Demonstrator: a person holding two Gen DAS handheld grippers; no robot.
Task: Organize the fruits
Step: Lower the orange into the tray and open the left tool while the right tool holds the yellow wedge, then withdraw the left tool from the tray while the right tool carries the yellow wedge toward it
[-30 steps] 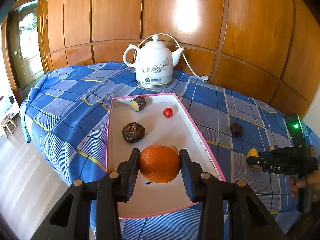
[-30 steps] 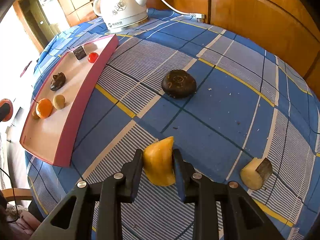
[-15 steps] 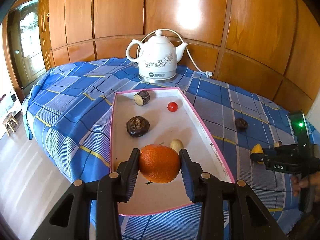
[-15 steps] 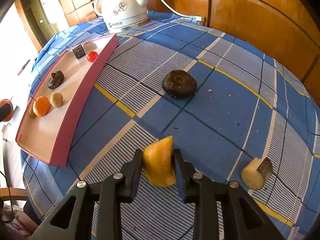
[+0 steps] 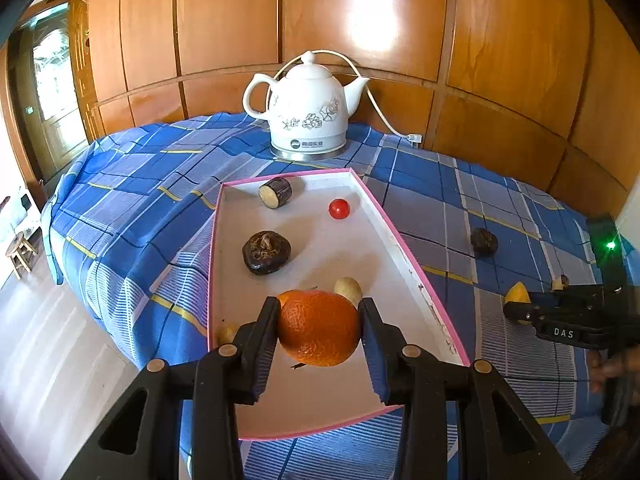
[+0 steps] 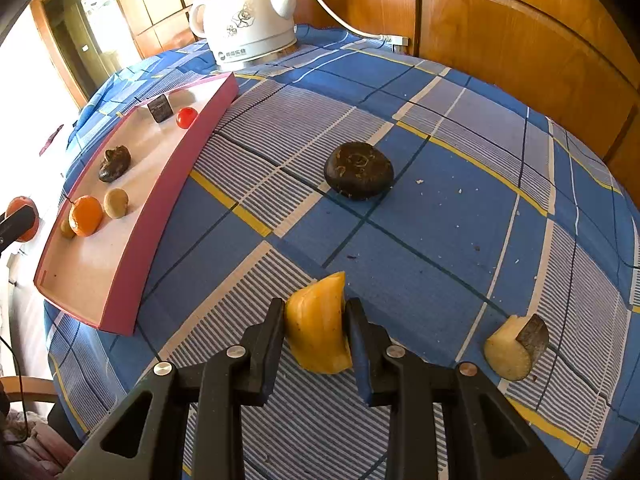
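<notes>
Wood panelling backs the plaid-clothed table point(image 6: 440, 216). Left gripper point(image 5: 320, 324) fingers clamp an orange point(image 5: 318, 326) over the pink-rimmed tray point(image 5: 416, 276); right gripper point(image 6: 316, 336) fingers pinch a yellow wedge point(image 6: 318, 326). Lower the orange onto bare tray floor before releasing.

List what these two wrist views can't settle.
- Left wrist view: whether the orange in the left gripper touches the tray floor; the fruit hides its own underside.
- Left wrist view: the small piece at the tray's left wall, half hidden by a finger.
- Right wrist view: underside of the yellow wedge in the right gripper, so lifted or resting is unclear.
</notes>
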